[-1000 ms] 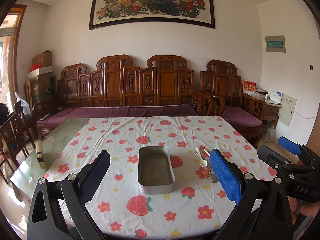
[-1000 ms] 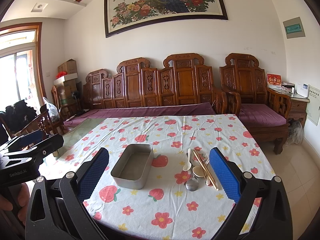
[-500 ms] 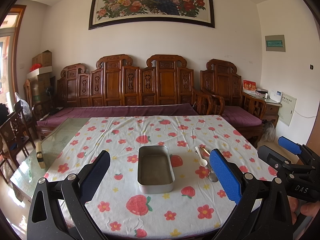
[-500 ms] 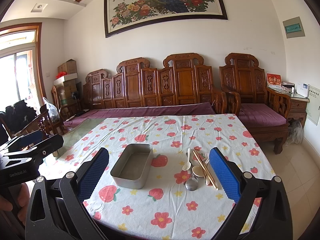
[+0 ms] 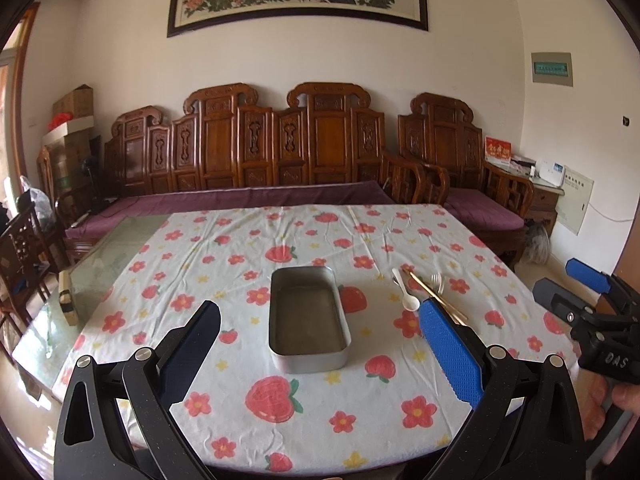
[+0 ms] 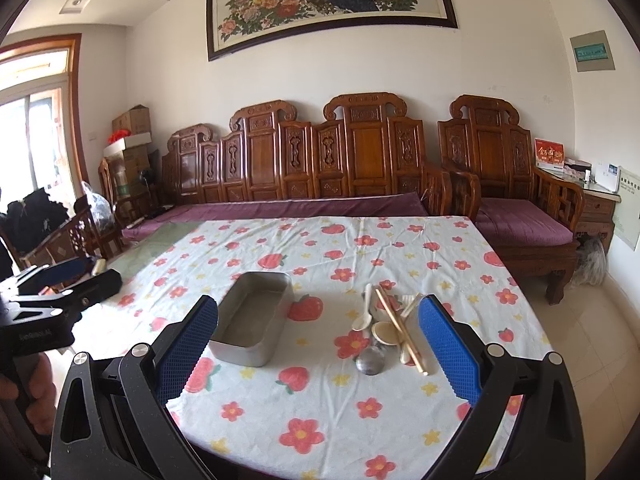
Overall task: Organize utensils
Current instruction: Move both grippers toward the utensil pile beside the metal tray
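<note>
An empty metal tray (image 5: 307, 316) (image 6: 252, 318) sits mid-table on the flowered cloth. Right of it lies a pile of utensils: a white spoon (image 5: 406, 294) (image 6: 363, 314), wooden chopsticks (image 5: 434, 294) (image 6: 400, 330), a fork (image 5: 438, 282), a metal spoon (image 6: 370, 360) and other pale spoons. My left gripper (image 5: 320, 344) is open and empty, above the near table edge in front of the tray. My right gripper (image 6: 318, 334) is open and empty, above the near edge facing the tray and the pile. Each gripper shows in the other's view, the right one (image 5: 588, 292), the left one (image 6: 64, 276).
The flowered tablecloth (image 5: 320, 240) leaves bare glass tabletop (image 5: 104, 264) at the left, where a small block (image 5: 66, 298) lies. A carved wooden bench with purple cushions (image 6: 320, 184) stands behind the table, an armchair (image 6: 516, 200) at the right.
Both grippers have dipped slightly and moved a little closer to the table. Nothing on the table has moved.
</note>
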`<state>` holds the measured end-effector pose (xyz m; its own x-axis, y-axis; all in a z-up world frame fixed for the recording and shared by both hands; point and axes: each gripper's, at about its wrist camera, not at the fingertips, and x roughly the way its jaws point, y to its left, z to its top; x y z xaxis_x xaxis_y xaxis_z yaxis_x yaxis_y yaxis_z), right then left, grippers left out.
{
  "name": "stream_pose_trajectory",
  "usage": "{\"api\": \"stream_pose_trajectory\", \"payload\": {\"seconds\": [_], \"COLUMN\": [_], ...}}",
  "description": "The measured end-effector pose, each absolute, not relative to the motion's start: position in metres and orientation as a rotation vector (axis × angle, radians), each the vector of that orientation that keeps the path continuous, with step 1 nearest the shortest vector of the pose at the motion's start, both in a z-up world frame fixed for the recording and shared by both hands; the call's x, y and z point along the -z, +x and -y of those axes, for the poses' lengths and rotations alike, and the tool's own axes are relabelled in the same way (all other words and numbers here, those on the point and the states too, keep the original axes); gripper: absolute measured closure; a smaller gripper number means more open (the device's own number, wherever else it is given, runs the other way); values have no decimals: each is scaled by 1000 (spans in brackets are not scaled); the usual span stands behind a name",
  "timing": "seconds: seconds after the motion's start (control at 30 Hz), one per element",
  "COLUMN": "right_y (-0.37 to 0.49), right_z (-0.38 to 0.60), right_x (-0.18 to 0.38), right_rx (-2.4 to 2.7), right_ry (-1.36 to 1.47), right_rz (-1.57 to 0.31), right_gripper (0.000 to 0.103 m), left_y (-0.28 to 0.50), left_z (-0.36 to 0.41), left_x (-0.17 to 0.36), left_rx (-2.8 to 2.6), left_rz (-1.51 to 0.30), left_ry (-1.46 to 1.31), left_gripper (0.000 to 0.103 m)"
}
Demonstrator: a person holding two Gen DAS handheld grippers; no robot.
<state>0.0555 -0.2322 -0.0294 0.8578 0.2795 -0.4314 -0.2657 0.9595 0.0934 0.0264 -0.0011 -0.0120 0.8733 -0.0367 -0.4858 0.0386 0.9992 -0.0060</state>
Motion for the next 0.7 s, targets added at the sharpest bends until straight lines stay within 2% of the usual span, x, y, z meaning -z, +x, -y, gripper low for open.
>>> {"api": "stream_pose_trajectory", "payload": {"seconds": [0.17,0.37,0.7], "right_y": [83,129,219], "right_z": [248,270,306], "right_x": [43,65,143], "right_rx": [-271,-266,-281], "right_ry": [-5,-37,-4], "right_rz": [-501,-562,-753], "right_gripper": [9,22,56], "left_y": [43,67,102], "left_z": [6,17,50], "left_x": [22,37,70], "left_rx": [74,125,197], "left_rz": [-526,-560,-649], "left_ry": [9,21,66], "left_gripper": [6,6,6]}}
